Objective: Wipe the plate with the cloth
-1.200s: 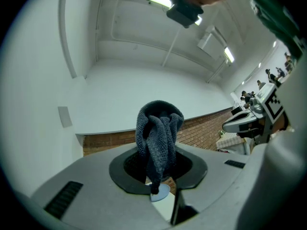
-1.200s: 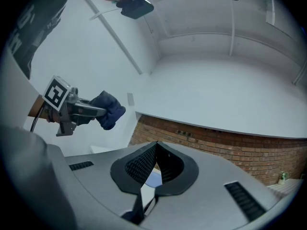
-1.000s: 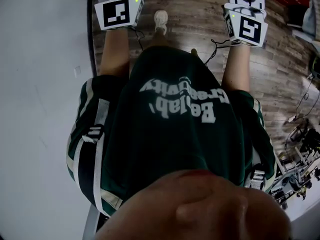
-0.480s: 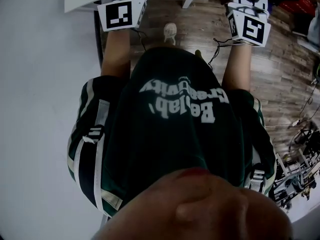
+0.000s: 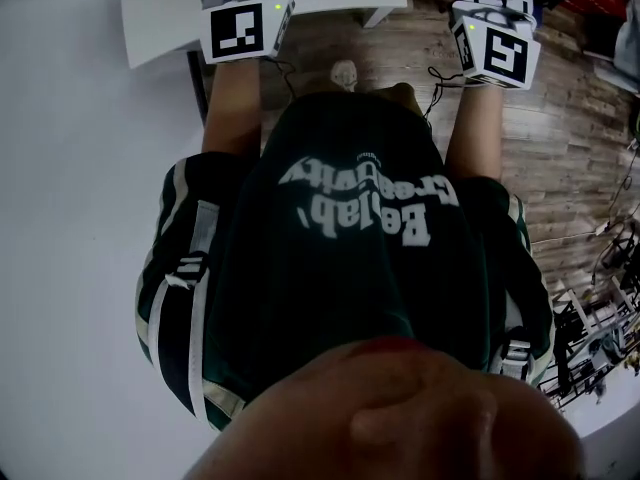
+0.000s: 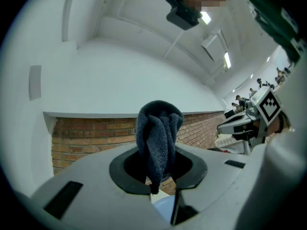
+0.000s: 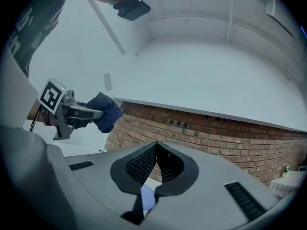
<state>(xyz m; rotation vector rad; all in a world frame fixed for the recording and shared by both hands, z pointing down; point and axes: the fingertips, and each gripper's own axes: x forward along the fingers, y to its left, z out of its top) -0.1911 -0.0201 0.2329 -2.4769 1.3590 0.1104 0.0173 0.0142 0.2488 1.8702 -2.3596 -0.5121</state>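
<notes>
A dark blue cloth [image 6: 158, 128] stands bunched up between the jaws of my left gripper [image 6: 156, 169], which is shut on it. From the right gripper view the same cloth [image 7: 108, 112] shows at the left, held out level. My right gripper [image 7: 156, 147] is shut with nothing between its pads. In the head view only the two marker cubes show, the left one [image 5: 240, 30] and the right one [image 5: 495, 53], at the near edge of a white table [image 5: 160, 18]. A pale blue patch [image 7: 148, 196] shows under the right jaws; I cannot tell what it is.
A brick wall [image 7: 230, 138] with a white ledge runs ahead of both grippers. The floor is wooden [image 5: 570, 158], with cables and gear [image 5: 600, 338] at the right. A white wall [image 5: 80, 248] lies on the left. People sit far off [image 6: 240, 102].
The white table has slid further into the top of the head view as the person walks toward it. Both grippers stay out in front, the cloth still held.
</notes>
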